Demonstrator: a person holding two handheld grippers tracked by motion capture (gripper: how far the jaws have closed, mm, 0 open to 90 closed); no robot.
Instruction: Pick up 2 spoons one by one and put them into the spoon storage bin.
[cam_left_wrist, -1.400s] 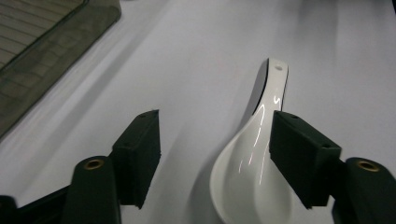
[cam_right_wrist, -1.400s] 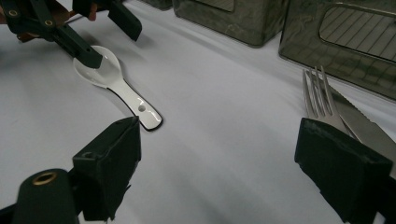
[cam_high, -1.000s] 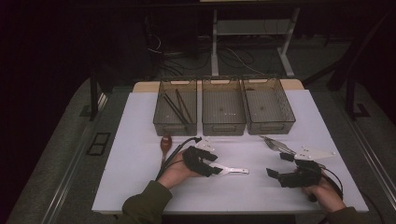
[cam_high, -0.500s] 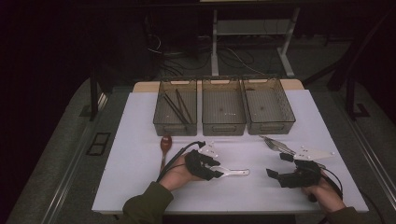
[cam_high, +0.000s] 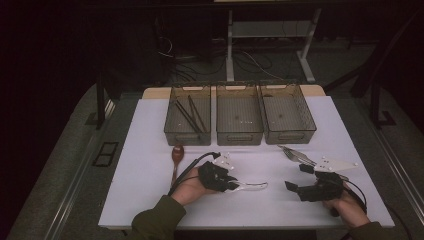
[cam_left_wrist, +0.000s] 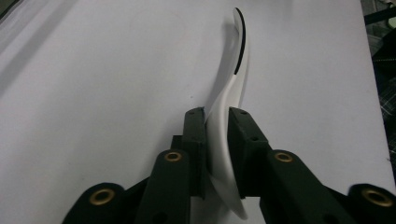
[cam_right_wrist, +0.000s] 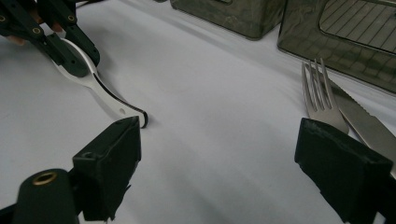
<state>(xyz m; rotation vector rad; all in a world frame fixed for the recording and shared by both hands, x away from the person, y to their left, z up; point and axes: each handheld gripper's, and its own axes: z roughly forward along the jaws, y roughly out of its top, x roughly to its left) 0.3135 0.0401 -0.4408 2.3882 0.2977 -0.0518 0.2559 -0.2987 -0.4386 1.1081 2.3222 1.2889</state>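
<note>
Gripping a white spoon (cam_high: 248, 186), the left gripper (cam_high: 231, 185) sits low on the white table (cam_high: 150, 145) in the high view, spoon lying flat toward the table's middle. Its jaws have just been closing, spoon between them. Right gripper (cam_high: 295, 178) rests near the front right, jaws apart, nothing in them. Fork (cam_high: 295, 155) and knife (cam_high: 334, 164) lie just behind it. Wooden spoon (cam_high: 176, 159) left of the left hand (cam_high: 189, 187). Three mesh bins at the back; left bin (cam_high: 187, 134) holds dark chopsticks (cam_high: 190, 115), middle bin (cam_high: 239, 135) and right bin (cam_high: 290, 134) look bare.

Left gripper view: both black pads pressed on the white spoon (cam_left_wrist: 229, 130), one each side, spoon on edge, far end curving away over the table (cam_left_wrist: 93, 93).

Right gripper view: own jaws wide open, empty. Left gripper (cam_right_wrist: 70, 58) far off at top left, clamped on the white spoon (cam_right_wrist: 109, 100), whose free end touches the table. Fork (cam_right_wrist: 320, 100) and knife (cam_right_wrist: 364, 123) side by side at right, touching; bins behind.
</note>
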